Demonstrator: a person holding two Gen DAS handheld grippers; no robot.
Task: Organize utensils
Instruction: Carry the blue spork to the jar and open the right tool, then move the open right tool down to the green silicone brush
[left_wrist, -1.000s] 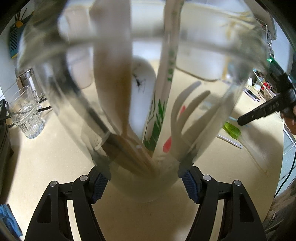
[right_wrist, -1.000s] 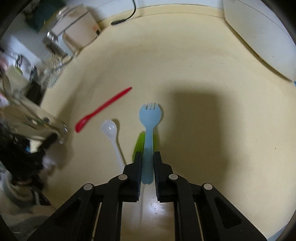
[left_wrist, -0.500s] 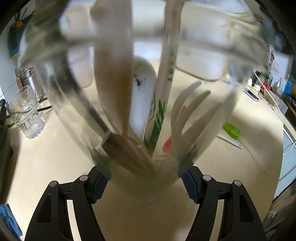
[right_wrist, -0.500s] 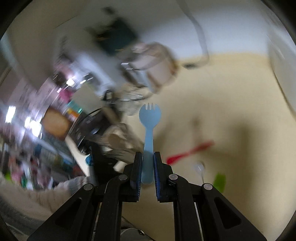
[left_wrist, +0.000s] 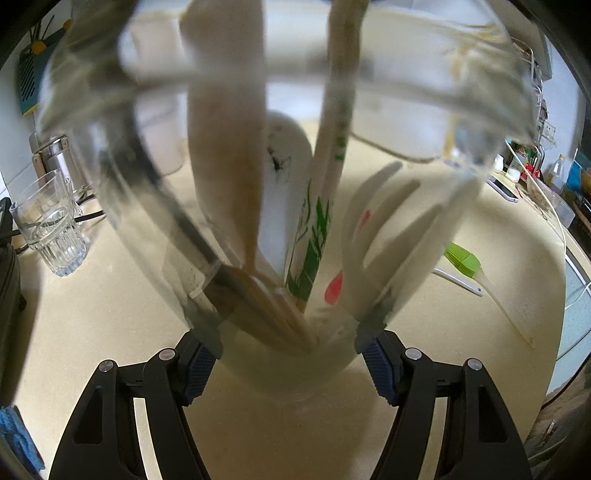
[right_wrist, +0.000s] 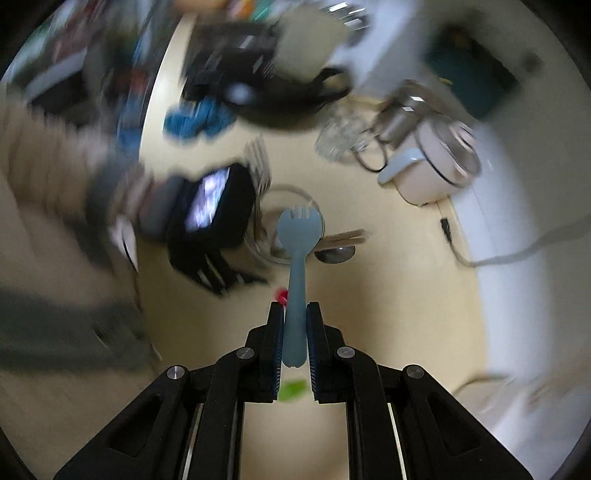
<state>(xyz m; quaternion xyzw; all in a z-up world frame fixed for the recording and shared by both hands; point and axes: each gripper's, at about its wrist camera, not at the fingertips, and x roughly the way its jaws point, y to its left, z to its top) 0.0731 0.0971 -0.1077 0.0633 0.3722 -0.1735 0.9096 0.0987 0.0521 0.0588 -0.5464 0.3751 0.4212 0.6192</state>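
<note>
The right hand-held gripper (right_wrist: 294, 334), pointing steeply down, clamps a blue spork (right_wrist: 296, 258) by its handle above the glass jar (left_wrist: 280, 229) that the left hand-held gripper (left_wrist: 284, 350) grips on the worktop (left_wrist: 92, 314), whose utensils only the left view shows clearly, the right being motion-blurred.

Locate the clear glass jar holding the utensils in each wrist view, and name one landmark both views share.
Left wrist view: the clear glass jar fills the centre, clamped between the left gripper fingers.
Right wrist view: the jar sits at centre, seen from above, its rim behind the blue plastic spork's head.
Shared landmark: the ribbed drinking glass, blurred at upper centre-right in the right view.
</note>
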